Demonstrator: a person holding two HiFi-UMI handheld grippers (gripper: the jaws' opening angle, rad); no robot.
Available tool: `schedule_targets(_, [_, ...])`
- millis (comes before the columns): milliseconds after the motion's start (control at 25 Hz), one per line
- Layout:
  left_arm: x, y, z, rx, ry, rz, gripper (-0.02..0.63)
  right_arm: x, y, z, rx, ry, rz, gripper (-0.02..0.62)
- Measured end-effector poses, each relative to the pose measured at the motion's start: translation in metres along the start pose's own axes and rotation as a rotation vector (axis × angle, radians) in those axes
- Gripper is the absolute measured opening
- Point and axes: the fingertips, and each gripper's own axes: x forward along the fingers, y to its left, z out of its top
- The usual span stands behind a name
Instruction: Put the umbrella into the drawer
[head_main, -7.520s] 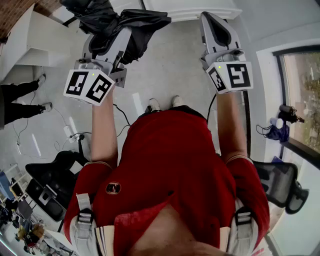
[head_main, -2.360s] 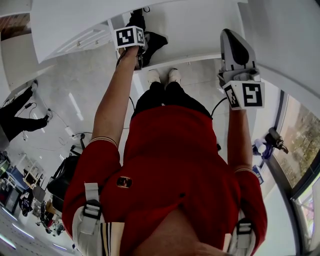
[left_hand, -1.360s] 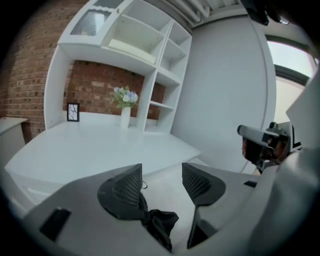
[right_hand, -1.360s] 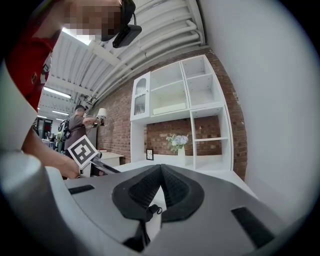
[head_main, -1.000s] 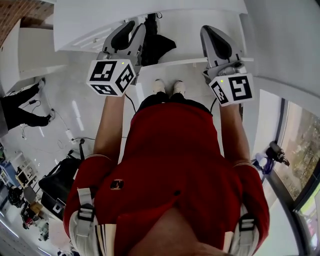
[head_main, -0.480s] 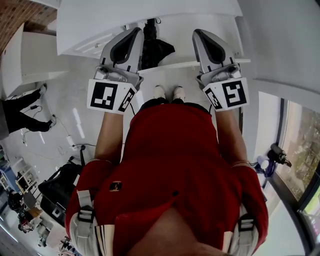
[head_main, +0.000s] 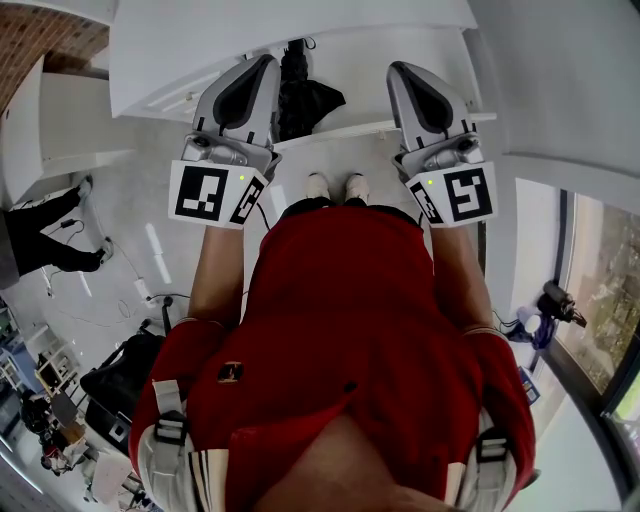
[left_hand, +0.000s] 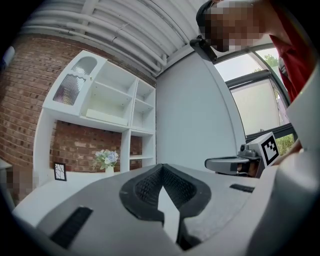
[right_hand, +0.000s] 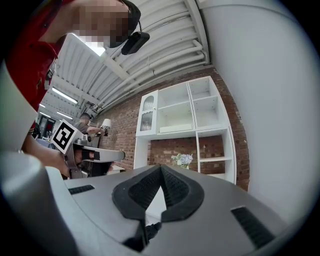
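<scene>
Head view: umbrella (head_main: 303, 92) front-to-back in drawer (head_main: 360, 75)

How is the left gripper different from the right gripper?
The left gripper is on the left side of the black umbrella, and the right gripper is on its right. The left gripper's cube has a different black-and-white pattern from the right gripper's cube. Both grippers are shut, hold nothing, and sit near the front edge of the white drawer.

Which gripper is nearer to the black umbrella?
Left. The left gripper sits right beside the umbrella, at its left; the right gripper is apart, further to its right.
</scene>
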Motion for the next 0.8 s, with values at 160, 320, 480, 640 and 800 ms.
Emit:
schedule_targets(160, [0.0012,0.0,-0.0026,-0.006,0.001,-0.006,0.006,-0.0012,-0.0012,-0.0007,-0.004,0.001,-0.005,-0.002])
schedule_targets(320, [0.0009,0.0011,-0.0031,-0.011,0.003,-0.004,0.006,-0.0035,-0.0005,-0.0001,-0.011,0.003,-0.007,-0.002])
schedule_targets(480, [-0.0001,0.0024,-0.0015,-0.013,0.001,0.003,0.006,-0.0053,-0.0018,0.0007,-0.014,0.006,-0.008,-0.002])
schedule_targets(640, [-0.0009,0.0024,-0.003,-0.014,0.005,0.007,0.006,-0.0063,-0.0032,0.0007,-0.015,0.003,-0.008,-0.002])
schedule_targets(800, [-0.001,0.0024,-0.0052,-0.015,0.011,0.01,0.006,-0.0063,-0.0041,0.0005,-0.016,0.002,-0.005,-0.002])
